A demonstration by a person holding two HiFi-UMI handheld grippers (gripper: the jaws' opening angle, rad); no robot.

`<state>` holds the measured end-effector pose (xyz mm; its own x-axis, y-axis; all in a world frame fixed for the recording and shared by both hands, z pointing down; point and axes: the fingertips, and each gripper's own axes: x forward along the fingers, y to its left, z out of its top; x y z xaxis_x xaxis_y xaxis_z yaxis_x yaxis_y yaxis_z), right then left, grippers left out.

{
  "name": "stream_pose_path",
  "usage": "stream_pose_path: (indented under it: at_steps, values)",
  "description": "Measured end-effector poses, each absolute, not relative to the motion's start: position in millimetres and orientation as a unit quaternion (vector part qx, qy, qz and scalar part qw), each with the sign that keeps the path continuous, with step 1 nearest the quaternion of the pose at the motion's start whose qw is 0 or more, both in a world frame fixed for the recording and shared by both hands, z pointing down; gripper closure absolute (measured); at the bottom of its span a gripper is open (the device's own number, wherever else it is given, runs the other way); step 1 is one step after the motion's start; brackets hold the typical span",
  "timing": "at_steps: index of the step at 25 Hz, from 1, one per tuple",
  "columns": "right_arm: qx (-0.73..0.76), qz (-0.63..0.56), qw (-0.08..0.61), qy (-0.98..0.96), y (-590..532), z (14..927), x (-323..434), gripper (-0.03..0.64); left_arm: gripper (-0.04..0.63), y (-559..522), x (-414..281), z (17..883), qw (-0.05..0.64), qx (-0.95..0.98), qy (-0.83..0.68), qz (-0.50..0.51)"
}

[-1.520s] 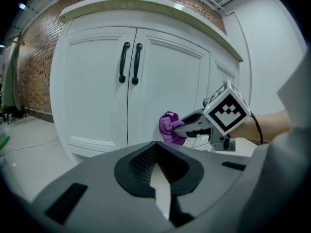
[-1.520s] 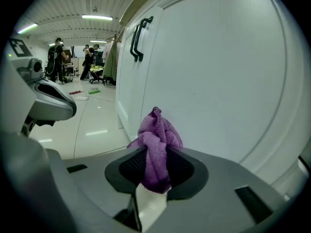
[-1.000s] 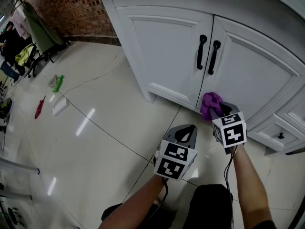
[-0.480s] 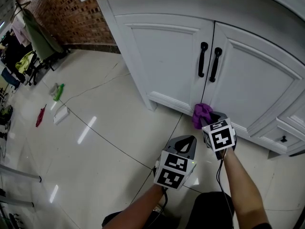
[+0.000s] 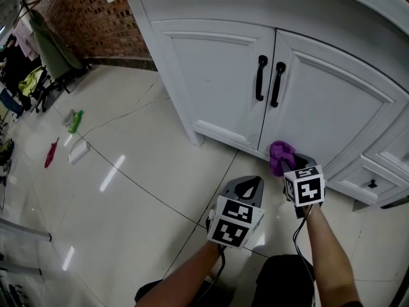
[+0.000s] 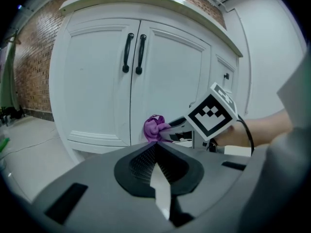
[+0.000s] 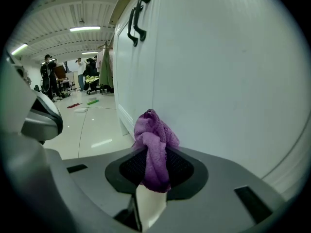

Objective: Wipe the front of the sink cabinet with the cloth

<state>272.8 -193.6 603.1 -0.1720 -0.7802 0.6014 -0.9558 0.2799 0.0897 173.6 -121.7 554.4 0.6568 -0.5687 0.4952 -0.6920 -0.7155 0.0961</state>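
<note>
Right hand-held gripper, clamped on a bunched purple cloth, holds it at the cabinet door just ahead; a loose wad might slip, letting jaws scrape paint.

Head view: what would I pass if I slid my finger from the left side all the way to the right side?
Red thing → green thing → left gripper → purple cloth → little black drawer knob.
</note>
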Motion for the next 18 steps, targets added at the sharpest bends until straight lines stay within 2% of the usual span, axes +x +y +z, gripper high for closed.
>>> stream_pose_path:
  at_steps: [12,18]
  values:
    - [0.614,0.180,0.276,-0.717,-129,602,372,0.512,0.591,-94,229,555,0.125,0.905,-0.326,0.243]
    - [0.618,0.184,0.265,-0.717,-106,595,399,0.512,0.591,-88,259,559,0.128,0.910,-0.311,0.243]
